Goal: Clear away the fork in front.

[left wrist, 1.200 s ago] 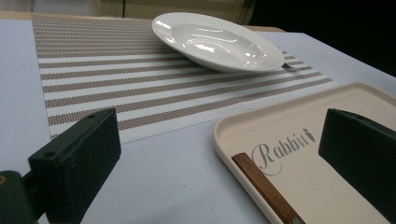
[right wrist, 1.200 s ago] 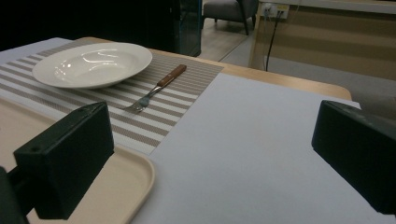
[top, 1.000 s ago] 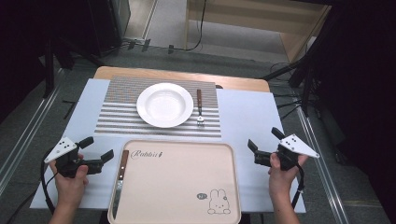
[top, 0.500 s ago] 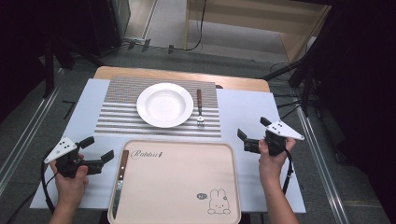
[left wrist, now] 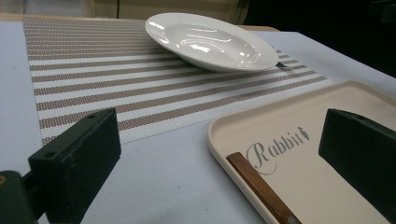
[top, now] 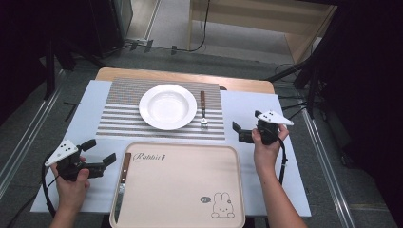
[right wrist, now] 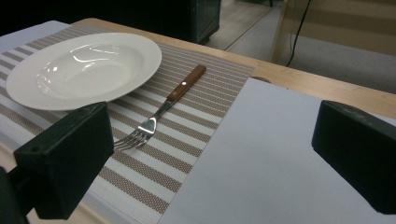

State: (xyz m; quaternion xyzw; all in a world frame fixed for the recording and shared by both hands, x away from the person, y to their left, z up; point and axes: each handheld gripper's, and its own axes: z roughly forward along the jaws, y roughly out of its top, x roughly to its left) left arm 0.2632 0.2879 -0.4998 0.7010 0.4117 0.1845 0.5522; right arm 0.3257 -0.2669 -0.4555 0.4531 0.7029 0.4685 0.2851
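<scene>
- We see the right gripper [top: 247,132] hovering over the pale blue table [top: 256,109], just right of the striped mat [top: 119,118], pointing left toward the fork [top: 203,109].
- Its jaws stand wide apart with nothing between them; in the right gripper view they frame the fork [right wrist: 161,112] and bare table.
- The fork lies on the mat just right of the plate [top: 167,106], wooden handle away from us, tines toward the tray [top: 190,190]. It is close to the plate, but we cannot tell whether they touch.
- From the right gripper view the fork's tines sit just beside the near jaw's edge in the picture, though the fork lies farther off on the mat, apart from the gripper.
- We see the left gripper [top: 100,154] near the table's front left corner, just left of the tray, held low in the person's hand.
- Its jaws are also spread wide and hold nothing.
- In the left gripper view the knife [left wrist: 261,189] shows its wooden handle between the jaws, lying inside the tray's left edge beside the word "Rabbit".
- In the high view the knife [top: 122,183] lies along that left edge, handle away from us, blade toward us.
- The plate [left wrist: 210,39] sits on the mat's middle, empty and upright.
</scene>
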